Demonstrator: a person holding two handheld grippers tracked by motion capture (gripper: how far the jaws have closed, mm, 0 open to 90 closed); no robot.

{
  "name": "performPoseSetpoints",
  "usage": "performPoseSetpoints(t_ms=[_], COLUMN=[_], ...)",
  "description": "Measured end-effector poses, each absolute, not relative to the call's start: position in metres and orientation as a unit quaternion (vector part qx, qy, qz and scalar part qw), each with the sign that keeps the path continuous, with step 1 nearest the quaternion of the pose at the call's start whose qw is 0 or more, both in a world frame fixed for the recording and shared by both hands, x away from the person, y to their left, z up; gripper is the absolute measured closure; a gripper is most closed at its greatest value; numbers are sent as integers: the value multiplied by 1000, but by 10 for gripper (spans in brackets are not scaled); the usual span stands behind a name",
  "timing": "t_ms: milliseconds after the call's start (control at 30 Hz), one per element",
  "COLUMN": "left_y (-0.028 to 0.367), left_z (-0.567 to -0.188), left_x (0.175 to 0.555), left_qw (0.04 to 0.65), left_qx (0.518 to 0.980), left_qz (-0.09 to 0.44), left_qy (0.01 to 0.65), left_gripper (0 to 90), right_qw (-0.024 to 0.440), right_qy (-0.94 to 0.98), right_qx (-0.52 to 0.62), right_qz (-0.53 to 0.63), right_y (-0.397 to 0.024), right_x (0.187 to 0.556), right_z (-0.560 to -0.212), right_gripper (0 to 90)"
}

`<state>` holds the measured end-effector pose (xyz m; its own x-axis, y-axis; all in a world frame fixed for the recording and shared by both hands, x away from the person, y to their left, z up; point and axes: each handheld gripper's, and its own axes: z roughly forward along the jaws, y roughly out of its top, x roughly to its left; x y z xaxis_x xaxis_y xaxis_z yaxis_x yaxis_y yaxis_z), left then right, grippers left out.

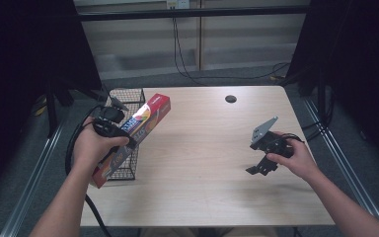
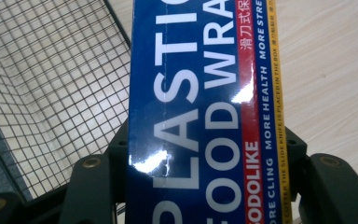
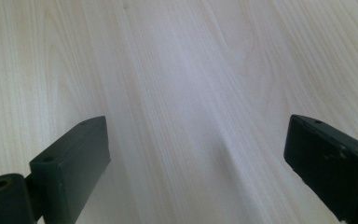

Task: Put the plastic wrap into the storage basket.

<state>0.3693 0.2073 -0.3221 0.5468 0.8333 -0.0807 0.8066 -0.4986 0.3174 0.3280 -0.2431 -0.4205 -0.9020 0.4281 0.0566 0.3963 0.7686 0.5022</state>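
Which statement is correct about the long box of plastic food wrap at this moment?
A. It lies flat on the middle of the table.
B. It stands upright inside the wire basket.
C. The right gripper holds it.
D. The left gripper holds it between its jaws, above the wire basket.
D: the left gripper is shut on the plastic wrap box, tilted over the wire basket; the right gripper is open over bare table.
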Motion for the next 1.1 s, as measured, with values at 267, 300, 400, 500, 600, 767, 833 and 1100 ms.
performPoseSetpoints(t_ms=[267,300,400,500,600,767,833,1100], left_y=[217,218,221,225,229,233,234,242], left_z=[-322,-322,-322,-322,-322,-322,-323,-327], left_x=[368,368,368,368,368,369,370,371], left_qw=[162,161,160,159,160,157,156,155], left_qx=[852,849,844,840,837,830,825,806], left_qz=[45,44,44,46,45,50,50,52], left_qy=[497,501,510,517,522,533,541,570], left_gripper=[423,424,424,424,424,424,424,424], right_qw=[34,33,32,31,33,33,32,33], right_qy=[941,941,942,942,943,942,943,943], right_qx=[214,215,213,213,210,212,209,208], right_qz=[258,257,257,257,258,257,258,259], right_y=[-242,-241,-241,-241,-240,-239,-239,-240], right_x=[328,328,328,328,328,327,327,327], right_z=[-422,-422,-423,-423,-423,-424,-424,-424], right_gripper=[65,65,66,65,65,65,65,65])
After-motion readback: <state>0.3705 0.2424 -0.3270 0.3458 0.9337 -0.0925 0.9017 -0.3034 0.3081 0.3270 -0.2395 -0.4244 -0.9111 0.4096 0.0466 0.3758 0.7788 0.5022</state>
